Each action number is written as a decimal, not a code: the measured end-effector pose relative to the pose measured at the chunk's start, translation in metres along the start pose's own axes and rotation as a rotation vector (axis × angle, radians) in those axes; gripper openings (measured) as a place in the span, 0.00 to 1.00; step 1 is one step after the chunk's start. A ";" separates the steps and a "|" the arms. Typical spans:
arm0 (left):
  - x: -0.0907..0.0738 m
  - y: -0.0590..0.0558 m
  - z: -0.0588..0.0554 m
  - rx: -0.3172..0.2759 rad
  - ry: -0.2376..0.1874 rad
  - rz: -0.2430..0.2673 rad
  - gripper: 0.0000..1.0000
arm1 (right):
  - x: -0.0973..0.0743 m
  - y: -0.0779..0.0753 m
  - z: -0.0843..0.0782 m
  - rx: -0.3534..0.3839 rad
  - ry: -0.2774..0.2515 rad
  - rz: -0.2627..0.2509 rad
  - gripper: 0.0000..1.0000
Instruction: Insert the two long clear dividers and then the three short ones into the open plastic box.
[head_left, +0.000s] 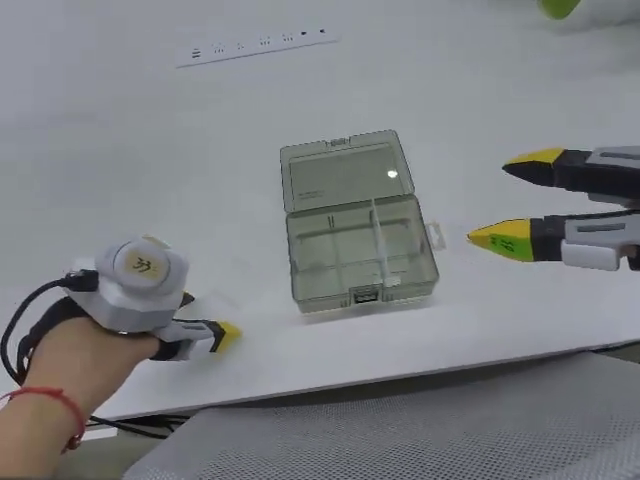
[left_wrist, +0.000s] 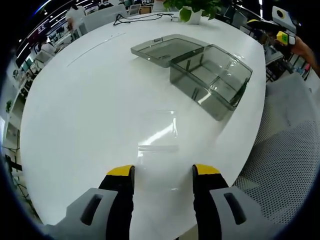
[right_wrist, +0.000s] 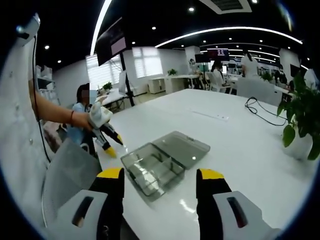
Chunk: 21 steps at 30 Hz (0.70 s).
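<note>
The box (head_left: 360, 255) sits open mid-table (head_left: 120, 150), lid (head_left: 345, 170) laid back on the far side, with an upright divider (head_left: 378, 240) inside it. The left gripper view picks out loose dividers (left_wrist: 159, 132) flat just ahead of the left gripper (left_wrist: 163, 170), jaws spread. The right gripper (head_left: 490, 200) hovers right of the box, released.

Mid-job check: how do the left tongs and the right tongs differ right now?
The left tongs are low over the table near its front edge, with clear dividers lying flat just ahead. The right tongs appear raised, hovering beside the right side of the box. The left tongs face the box from its left, the right tongs from its right. Both are open, empty and yellow-tipped.
</note>
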<state>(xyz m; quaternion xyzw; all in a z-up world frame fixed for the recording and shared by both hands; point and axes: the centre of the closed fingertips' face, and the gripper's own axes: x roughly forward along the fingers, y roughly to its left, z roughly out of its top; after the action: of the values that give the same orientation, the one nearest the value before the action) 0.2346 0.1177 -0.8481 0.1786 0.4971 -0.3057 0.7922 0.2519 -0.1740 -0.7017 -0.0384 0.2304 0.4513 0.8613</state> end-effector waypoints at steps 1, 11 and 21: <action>0.000 0.000 0.000 -0.005 0.003 0.000 0.46 | 0.000 -0.003 -0.001 -0.001 0.001 0.000 0.59; 0.005 0.006 0.001 0.006 0.042 0.017 0.43 | -0.003 -0.011 -0.005 -0.021 0.009 -0.010 0.58; 0.006 0.009 0.002 -0.008 0.086 0.022 0.38 | -0.009 -0.017 -0.006 -0.018 -0.006 -0.032 0.58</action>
<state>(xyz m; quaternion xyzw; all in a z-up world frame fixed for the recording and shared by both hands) 0.2444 0.1215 -0.8526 0.1936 0.5299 -0.2871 0.7741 0.2583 -0.1926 -0.7058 -0.0484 0.2231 0.4396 0.8687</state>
